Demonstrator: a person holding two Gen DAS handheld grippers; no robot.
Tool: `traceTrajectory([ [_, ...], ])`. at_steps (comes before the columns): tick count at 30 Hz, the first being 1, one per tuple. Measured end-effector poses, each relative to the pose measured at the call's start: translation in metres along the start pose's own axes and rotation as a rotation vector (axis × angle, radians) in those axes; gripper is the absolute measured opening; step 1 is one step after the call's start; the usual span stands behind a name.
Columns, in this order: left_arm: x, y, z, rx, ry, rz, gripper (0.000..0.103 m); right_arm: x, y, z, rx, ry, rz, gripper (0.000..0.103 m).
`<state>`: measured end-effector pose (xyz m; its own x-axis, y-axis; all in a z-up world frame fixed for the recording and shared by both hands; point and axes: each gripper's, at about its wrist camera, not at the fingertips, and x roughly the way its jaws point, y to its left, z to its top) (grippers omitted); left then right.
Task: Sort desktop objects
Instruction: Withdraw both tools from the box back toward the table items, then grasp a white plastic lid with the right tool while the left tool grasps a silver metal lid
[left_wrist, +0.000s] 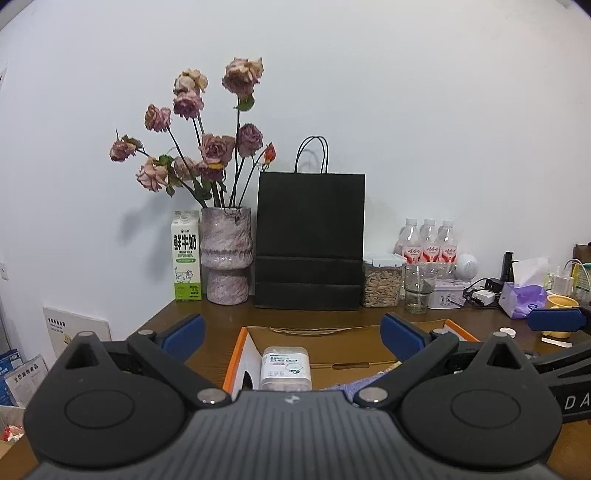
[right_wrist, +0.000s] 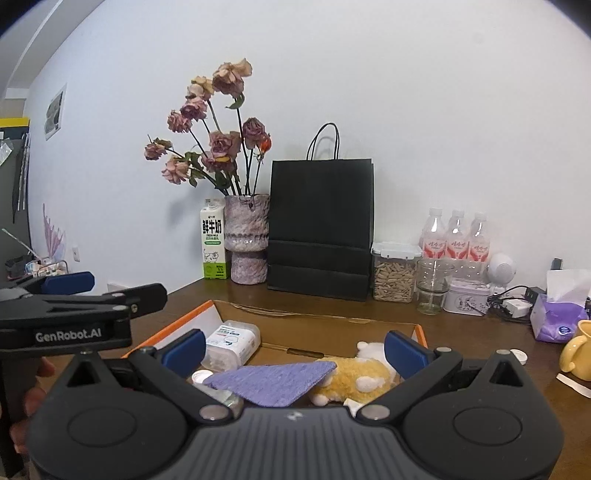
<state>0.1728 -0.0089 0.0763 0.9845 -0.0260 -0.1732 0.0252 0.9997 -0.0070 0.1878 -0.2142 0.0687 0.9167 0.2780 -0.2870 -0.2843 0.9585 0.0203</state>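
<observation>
Between spread right tongs (right_wrist: 295, 350): plush toy (right_wrist: 354, 376).

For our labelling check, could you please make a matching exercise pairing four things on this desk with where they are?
Things:
1. purple cloth
2. milk carton
3. yellow mug
4. seed jar

Places:
A. left of the vase
B. on the desk right of the cardboard box
C. inside the box, over the plush toy
D. right of the black paper bag

Pairs: 1-C, 2-A, 3-B, 4-D

Brown wooden desk (right_wrist: 461, 332): cardboard box (right_wrist: 332, 320), vase (right_wrist: 246, 243), black bag (right_wrist: 320, 229).
</observation>
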Motion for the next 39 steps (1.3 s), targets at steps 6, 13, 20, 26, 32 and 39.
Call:
traceTrajectory([
  [6,-0.024,0.004,-0.002,0.007,-0.001,-0.004,0.103,-0.026,0.003,-0.007,-0.006,0.001,-0.01,0.103],
  [13,-0.038,0.013,-0.013,0.008,0.029,0.005,0.103,-0.044,0.002,-0.025,0.001,0.038,-0.028,0.103],
  [20,-0.044,0.026,-0.025,0.003,0.072,0.03,0.103,-0.052,-0.004,-0.047,0.017,0.091,-0.054,0.103],
  [26,-0.044,0.037,-0.045,0.023,0.121,0.045,0.103,-0.05,-0.014,-0.072,0.043,0.156,-0.08,0.103],
  [32,-0.04,0.048,-0.062,0.019,0.177,0.066,0.103,-0.046,-0.027,-0.094,0.069,0.216,-0.109,0.103],
  [39,-0.037,0.06,-0.08,0.021,0.236,0.082,0.103,-0.04,-0.04,-0.112,0.089,0.265,-0.14,0.103],
])
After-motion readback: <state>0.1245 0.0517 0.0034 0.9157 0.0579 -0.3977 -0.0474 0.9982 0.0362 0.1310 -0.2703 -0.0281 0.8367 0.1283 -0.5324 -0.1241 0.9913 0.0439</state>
